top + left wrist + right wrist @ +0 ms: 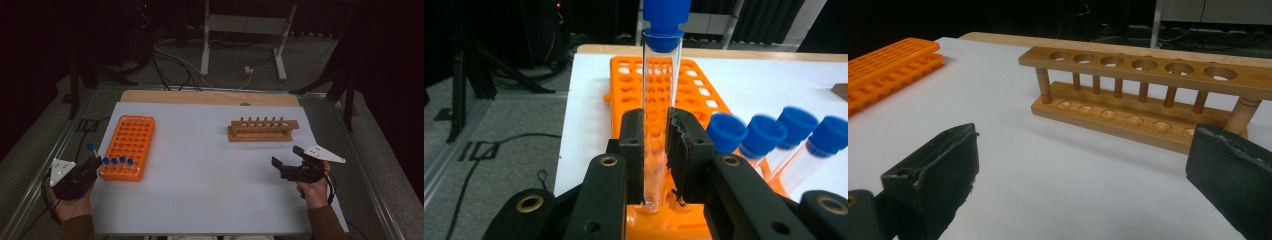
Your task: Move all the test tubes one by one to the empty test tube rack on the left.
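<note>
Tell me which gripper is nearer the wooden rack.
The right. The right gripper sits open just in front of the wooden rack, near its right end. The left gripper is far across the table at the orange rack, clamped on a blue-capped tube.

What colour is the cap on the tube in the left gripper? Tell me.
Blue cap; clearest in the left gripper view.

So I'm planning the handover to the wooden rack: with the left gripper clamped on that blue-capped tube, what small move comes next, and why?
Probably lift the tube straight up. The left gripper is shut on its glass, upright, with the bottom low at the near edge of the orange rack. Rising first should clear that rack and the four capped tubes beside it before carrying it toward the empty wooden rack.
</note>
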Tool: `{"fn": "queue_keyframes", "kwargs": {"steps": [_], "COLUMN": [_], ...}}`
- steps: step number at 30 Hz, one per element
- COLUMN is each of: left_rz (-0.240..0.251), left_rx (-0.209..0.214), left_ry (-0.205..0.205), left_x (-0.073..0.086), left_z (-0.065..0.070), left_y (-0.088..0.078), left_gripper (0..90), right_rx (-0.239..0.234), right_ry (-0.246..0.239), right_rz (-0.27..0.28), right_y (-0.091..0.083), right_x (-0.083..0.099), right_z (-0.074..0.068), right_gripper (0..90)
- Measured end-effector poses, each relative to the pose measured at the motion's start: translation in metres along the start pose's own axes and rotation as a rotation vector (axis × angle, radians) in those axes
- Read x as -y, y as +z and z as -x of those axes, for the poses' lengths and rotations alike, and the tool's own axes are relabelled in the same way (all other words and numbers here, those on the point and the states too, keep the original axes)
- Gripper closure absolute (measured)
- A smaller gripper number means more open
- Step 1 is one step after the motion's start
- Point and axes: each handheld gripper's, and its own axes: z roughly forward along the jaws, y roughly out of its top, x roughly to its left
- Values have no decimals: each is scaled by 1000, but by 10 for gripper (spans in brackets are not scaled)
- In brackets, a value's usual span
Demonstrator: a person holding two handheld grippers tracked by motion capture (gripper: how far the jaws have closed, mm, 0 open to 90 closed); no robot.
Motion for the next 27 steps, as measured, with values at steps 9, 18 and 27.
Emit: {"fn": "queue_keyframes", "kwargs": {"steps": [9, 18, 27], "left_rz": [24, 27, -122], "left_rx": [35, 46, 1], "left_ry": [6, 28, 82], "left_x": [7, 7, 19], "left_z": [-5, -3, -3], "left_y": [-2, 4, 16], "left_gripper": [784, 784, 786], "right_rx": [-5, -10, -15], "right_ry": [0, 8, 13], "right_rz": [-5, -8, -7], "right_y": [1, 2, 2], "right_x": [2, 3, 4], "right_z": [-1, -1, 0], "right_gripper": [12, 12, 12]}}
